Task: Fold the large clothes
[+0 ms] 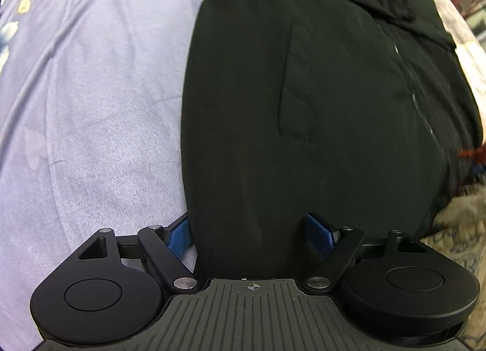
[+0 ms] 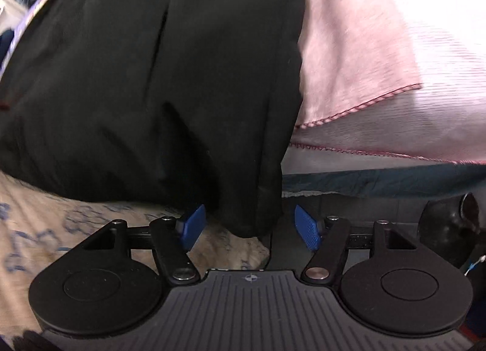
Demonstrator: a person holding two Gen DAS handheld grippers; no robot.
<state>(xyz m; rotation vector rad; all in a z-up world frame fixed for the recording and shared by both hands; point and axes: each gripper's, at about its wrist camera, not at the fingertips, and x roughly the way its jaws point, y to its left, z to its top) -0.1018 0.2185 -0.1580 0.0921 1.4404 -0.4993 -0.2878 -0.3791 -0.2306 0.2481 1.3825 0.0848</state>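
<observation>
A large black jacket (image 1: 319,93) with a front zipper and a chest pocket lies spread on a bed. In the left wrist view my left gripper (image 1: 249,229) is open, its blue pads (image 1: 319,229) straddling the jacket's near left edge; the fabric lies between them. In the right wrist view the same jacket (image 2: 152,77) fills the left and middle. My right gripper (image 2: 249,226) is open, with the jacket's lower right corner hanging between the blue pads (image 2: 306,229), which do not press on it.
A lilac bedsheet (image 1: 91,108) with flower prints lies left of the jacket. A pink blanket (image 2: 379,62) with red stitched edging lies on its right. A beige patterned fuzzy cover (image 2: 45,229) lies in front. A dark round object (image 2: 449,220) sits beyond the bed edge.
</observation>
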